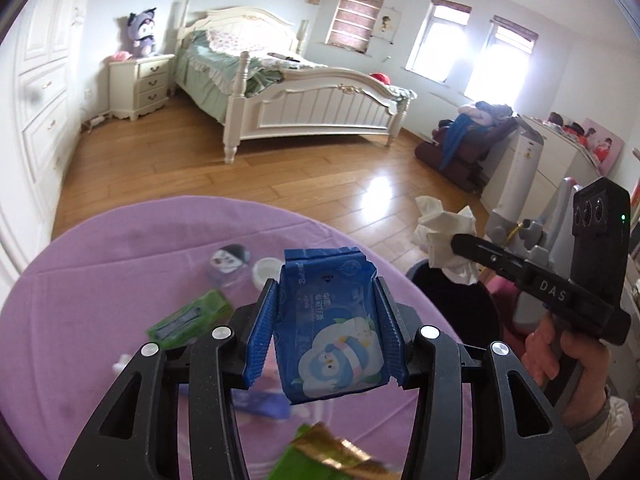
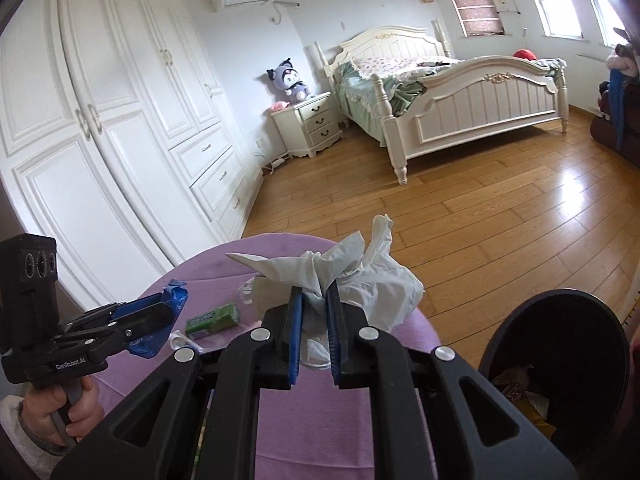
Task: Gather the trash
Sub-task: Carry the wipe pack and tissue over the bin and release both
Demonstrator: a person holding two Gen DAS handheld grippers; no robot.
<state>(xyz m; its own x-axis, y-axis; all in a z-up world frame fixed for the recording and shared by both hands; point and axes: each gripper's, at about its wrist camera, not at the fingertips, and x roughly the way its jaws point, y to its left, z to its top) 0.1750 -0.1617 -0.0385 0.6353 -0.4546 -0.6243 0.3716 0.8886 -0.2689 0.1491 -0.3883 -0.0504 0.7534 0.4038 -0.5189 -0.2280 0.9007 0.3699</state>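
Observation:
My left gripper (image 1: pixel 326 300) is shut on a blue wet-wipe packet (image 1: pixel 330 332) with a cartoon penguin, lifted above the round purple table (image 1: pixel 120 248). My right gripper (image 2: pixel 314 298) is shut on a crumpled white tissue (image 2: pixel 372 276), held over the table's right edge. From the left wrist view the right gripper (image 1: pixel 456 242) shows at the right with the tissue (image 1: pixel 444 232) just above the black trash bin (image 1: pixel 456 300). In the right wrist view the left gripper (image 2: pixel 160 310) carries the blue packet (image 2: pixel 176 296) at the left, and the bin (image 2: pixel 560 360) stands open at lower right with scraps inside.
On the table lie a green packet (image 1: pixel 188 316), a clear lidded cup (image 1: pixel 230 264), a small white cap (image 1: pixel 267 270) and a green-gold wrapper (image 1: pixel 320 456). Beyond is wooden floor, a white bed (image 1: pixel 312 92), a nightstand (image 1: pixel 140 88) and a wardrobe (image 2: pixel 100 120).

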